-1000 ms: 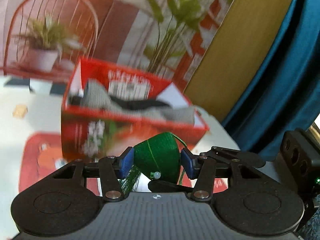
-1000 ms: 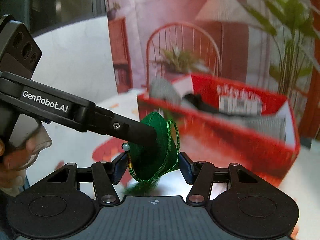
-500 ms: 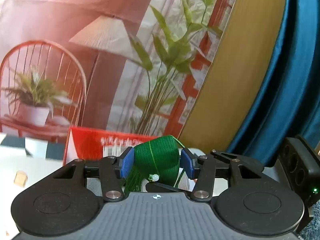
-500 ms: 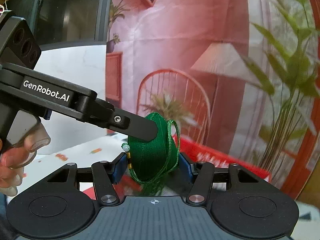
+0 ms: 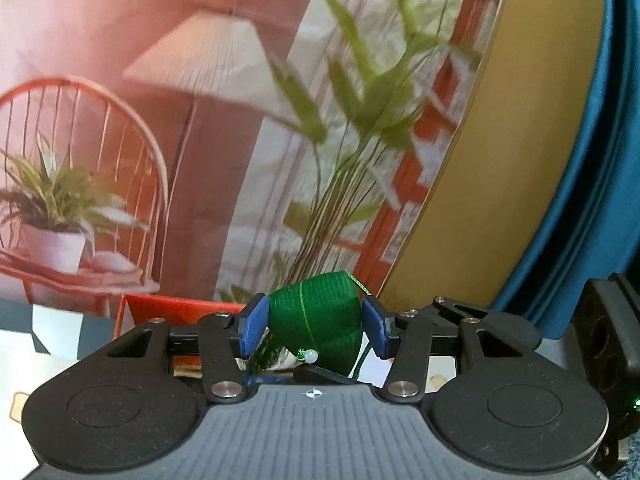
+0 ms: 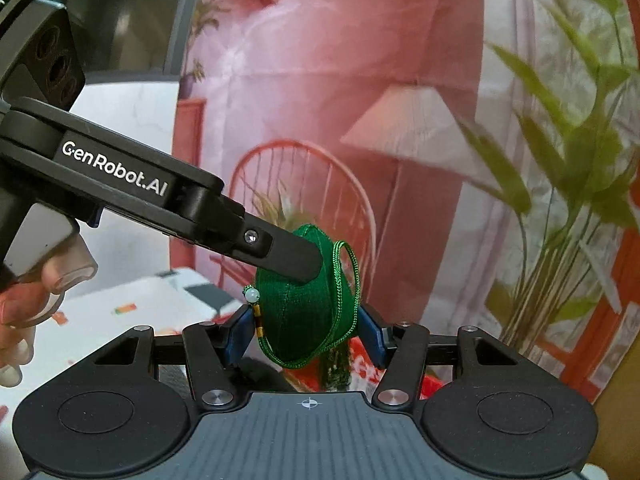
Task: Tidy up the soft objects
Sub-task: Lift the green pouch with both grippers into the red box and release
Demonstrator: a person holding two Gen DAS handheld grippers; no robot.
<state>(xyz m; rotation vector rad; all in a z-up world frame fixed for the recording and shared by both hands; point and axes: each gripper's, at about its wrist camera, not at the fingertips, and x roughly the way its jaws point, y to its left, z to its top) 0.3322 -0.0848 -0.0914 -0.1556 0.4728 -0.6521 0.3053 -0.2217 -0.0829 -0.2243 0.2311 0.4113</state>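
Observation:
A green woven sachet [image 5: 316, 324] with a pale bead and a cord loop hangs in the air between both grippers. My left gripper [image 5: 316, 328] is shut on it, its blue pads pressing the two sides. In the right wrist view the same sachet [image 6: 300, 320] sits between the pads of my right gripper [image 6: 306, 336], which is shut on it too. A black finger [image 6: 296, 260] of the left gripper lies across the sachet's top. Low behind the fingers shows the rim of a red box [image 5: 176, 308].
A printed backdrop with a lamp, a red chair and plants fills the view behind. A yellow panel [image 5: 520, 160] and a blue curtain [image 5: 600, 200] stand at the right. A white tabletop [image 6: 132, 320] lies below left, and a person's hand [image 6: 24, 312] holds the left gripper's handle.
Both grippers have risen together with the sachet. The red box, large in both views a second ago, has sunk almost out of sight behind the fingers. Both grips are unchanged.

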